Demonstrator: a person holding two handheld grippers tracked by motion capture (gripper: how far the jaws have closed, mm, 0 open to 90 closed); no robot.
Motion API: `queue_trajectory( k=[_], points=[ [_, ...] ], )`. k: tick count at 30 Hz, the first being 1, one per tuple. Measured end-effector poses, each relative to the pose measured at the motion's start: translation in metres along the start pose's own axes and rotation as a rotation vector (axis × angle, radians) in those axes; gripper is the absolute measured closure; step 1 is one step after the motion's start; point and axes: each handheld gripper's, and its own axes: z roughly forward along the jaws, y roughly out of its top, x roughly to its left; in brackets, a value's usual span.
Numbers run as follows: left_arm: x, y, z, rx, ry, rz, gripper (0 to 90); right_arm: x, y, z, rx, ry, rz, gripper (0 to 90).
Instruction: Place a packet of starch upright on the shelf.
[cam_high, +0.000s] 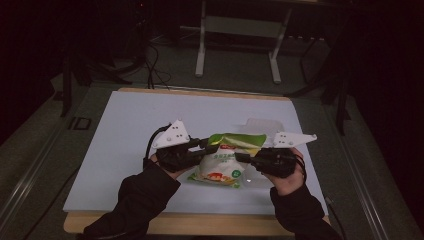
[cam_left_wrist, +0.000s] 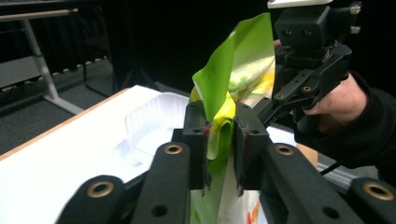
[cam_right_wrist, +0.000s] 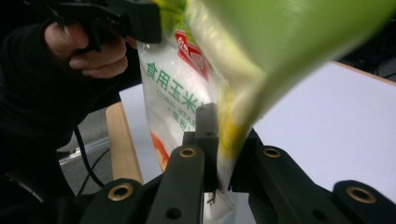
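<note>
A soft bag with a green top and white body printed with red and green marks hangs just above the white table, held up from both sides. My left gripper is shut on its green upper left edge; in the left gripper view the crumpled green film is pinched between the jaws. My right gripper is shut on the bag's right side, the film squeezed between its jaws. The right gripper also shows beyond the bag in the left gripper view.
A clear plastic tray lies on the table behind the bag, also seen as the tray in the left gripper view. Dark floor, cables and a metal stand lie past the far edge. The wooden front edge is near my sleeves.
</note>
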Motion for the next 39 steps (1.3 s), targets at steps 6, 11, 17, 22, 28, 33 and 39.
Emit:
queue_trajectory(
  k=[6,11,17,22,28,33,39],
  points=[
    [0.005,-0.002,-0.002,0.003,-0.015,-0.032,48.9,-0.002,0.005,-0.008,-0.014,-0.05,-0.017,86.1],
    [0.007,-0.009,-0.005,0.002,0.041,-0.045,14.9,-0.01,0.011,-0.019,-0.041,-0.075,-0.006,86.1],
    [0.015,-0.022,-0.015,-0.043,-0.01,-0.093,1.3,-0.022,0.024,-0.038,-0.096,-0.134,-0.005,86.1],
    [0.018,-0.032,-0.023,-0.019,-0.002,-0.065,1.3,-0.037,0.036,-0.055,-0.123,-0.198,0.004,86.1],
    [0.019,-0.052,-0.03,-0.027,0.027,0.04,1.3,-0.056,0.045,-0.072,-0.149,-0.261,0.015,86.1],
    [0.022,-0.071,-0.033,-0.01,0.04,0.028,1.3,-0.075,0.046,-0.079,-0.148,-0.3,0.038,86.1],
    [0.025,-0.096,-0.042,-0.011,0.063,-0.005,1.4,-0.095,0.042,-0.079,-0.123,-0.344,0.066,86.1]
  ],
)
